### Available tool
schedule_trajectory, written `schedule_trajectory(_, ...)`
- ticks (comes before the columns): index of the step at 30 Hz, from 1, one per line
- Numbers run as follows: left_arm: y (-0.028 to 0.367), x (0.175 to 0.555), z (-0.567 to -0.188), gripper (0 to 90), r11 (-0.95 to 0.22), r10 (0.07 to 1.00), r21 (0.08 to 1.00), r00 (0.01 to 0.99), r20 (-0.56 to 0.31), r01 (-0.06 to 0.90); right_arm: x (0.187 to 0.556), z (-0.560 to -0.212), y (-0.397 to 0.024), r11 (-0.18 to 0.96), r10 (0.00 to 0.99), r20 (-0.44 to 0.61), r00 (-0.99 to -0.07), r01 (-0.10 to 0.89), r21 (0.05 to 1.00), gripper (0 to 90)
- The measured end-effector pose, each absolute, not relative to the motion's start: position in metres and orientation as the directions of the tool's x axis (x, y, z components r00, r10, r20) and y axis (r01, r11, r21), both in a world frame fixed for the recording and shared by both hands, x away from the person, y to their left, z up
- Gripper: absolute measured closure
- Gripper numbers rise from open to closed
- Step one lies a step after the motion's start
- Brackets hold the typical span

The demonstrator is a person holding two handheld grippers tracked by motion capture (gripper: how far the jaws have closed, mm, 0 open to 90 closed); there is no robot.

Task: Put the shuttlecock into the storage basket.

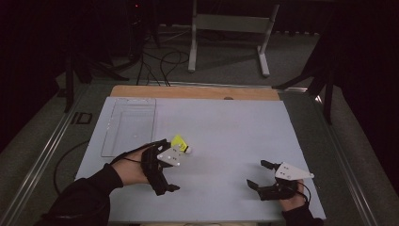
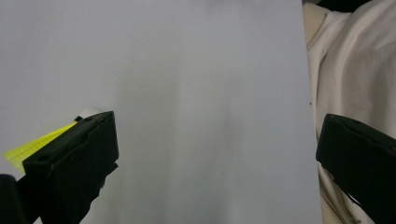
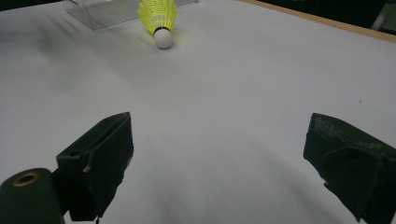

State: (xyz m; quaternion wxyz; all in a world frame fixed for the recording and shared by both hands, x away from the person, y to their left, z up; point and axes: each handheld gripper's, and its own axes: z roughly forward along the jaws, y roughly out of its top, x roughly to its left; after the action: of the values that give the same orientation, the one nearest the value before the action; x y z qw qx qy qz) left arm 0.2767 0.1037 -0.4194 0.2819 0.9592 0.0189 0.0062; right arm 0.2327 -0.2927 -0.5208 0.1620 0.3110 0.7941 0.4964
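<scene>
Yellow feathered shuttlecock with white cork tip [image 1: 180, 144] lies left of worktop centre, beside open left gripper [image 1: 162, 165]. Clear plastic tray [image 1: 129, 125] behind, toward far-left corner. Right gripper [image 1: 264, 175] open, near-right corner.

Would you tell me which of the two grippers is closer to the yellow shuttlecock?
The left gripper: the shuttlecock lies right beside its jaw, while the right gripper sits far off across the mat.
</scene>
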Motion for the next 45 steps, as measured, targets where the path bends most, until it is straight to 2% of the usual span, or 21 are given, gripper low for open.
schedule_trajectory(10, 0.086, 0.286, -0.428, 0.2, -0.887, -0.019, 0.462, 1.0, -0.011, -0.011, 0.233, -0.521, -0.292, 0.316, 0.652, 0.049, -0.756, 0.33, 0.889, 8.5)
schedule_trajectory(18, 0.077, 0.291, -0.425, 0.2, -0.867, -0.073, 0.493, 0.997, 0.022, -0.075, 0.233, -0.521, -0.293, 0.312, 0.656, 0.052, -0.753, 0.333, 0.89, 8.5)
schedule_trajectory(26, 0.066, 0.3, -0.427, 0.3, -0.866, -0.111, 0.486, 0.993, 0.036, -0.115, 0.233, -0.521, -0.293, 0.31, 0.654, 0.052, -0.755, 0.33, 0.892, 8.5)
schedule_trajectory(45, 0.063, 0.333, -0.442, 0.3, -0.877, -0.082, 0.47, 0.995, 0.065, -0.103, 0.233, -0.522, -0.293, 0.31, 0.652, 0.053, -0.757, 0.33, 0.891, 8.5)
